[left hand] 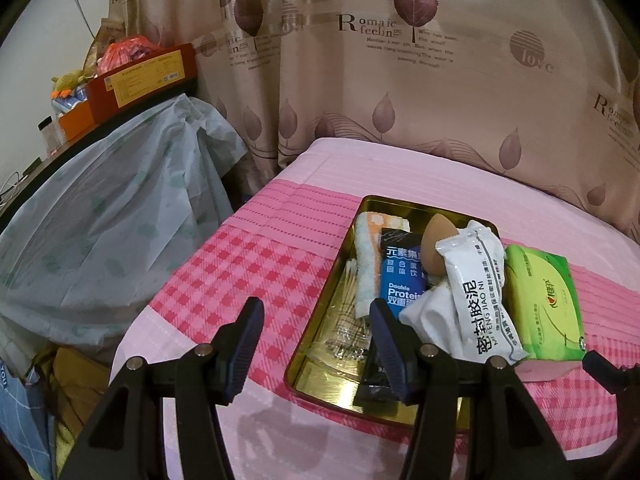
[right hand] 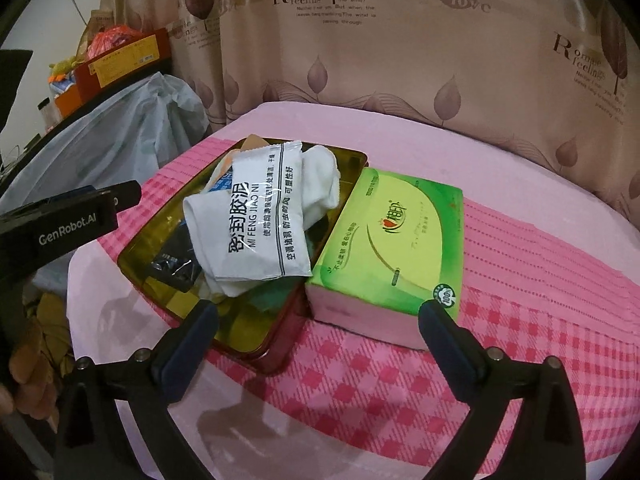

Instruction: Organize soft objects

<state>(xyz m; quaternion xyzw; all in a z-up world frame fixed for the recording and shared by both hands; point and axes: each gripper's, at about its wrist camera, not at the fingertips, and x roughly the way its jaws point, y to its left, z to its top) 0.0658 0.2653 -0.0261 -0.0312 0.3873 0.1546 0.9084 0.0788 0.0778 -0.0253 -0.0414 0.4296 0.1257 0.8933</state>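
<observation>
Left wrist view, contents listed. Left gripper (left hand: 316,344): jaws well apart, nothing between the pads, poised over the pink checked bedcover (left hand: 248,264) at the 9 o'clock edge of the tray. Gold metal tray (left hand: 320,384): shallow, rectangular, flat on the cover. Inside, from 9 o'clock toward 3: bundle of cotton swabs (left hand: 350,280), striped towel (left hand: 370,256), blue protein sachet (left hand: 404,276), beige makeup sponge (left hand: 438,246), crumpled white cloth (left hand: 426,312), black sachet (left hand: 374,380) at 6 o'clock. White sealing-clay packet (left hand: 480,296): tilted, leaning over the tray's 3 o'clock rim. Green tissue pack (left hand: 548,304): on the cover, just beside the tray at 3 o'clock, outside it. Leaf-print curtain (left hand: 400,80) at 12 o'clock; grey plastic bag (left hand: 104,220) at 9 o'clock.

Right wrist view. Right gripper (right hand: 320,320): jaws spread wide, empty, one finger over the tray's (right hand: 140,248) near rim, the other against the near corner of the green tissue pack (right hand: 396,240); whether touching, cannot tell. White sealing-clay packet (right hand: 256,216) atop the white cloth (right hand: 320,184). Left gripper body at 9 o'clock, hand (right hand: 28,380) below it.
</observation>
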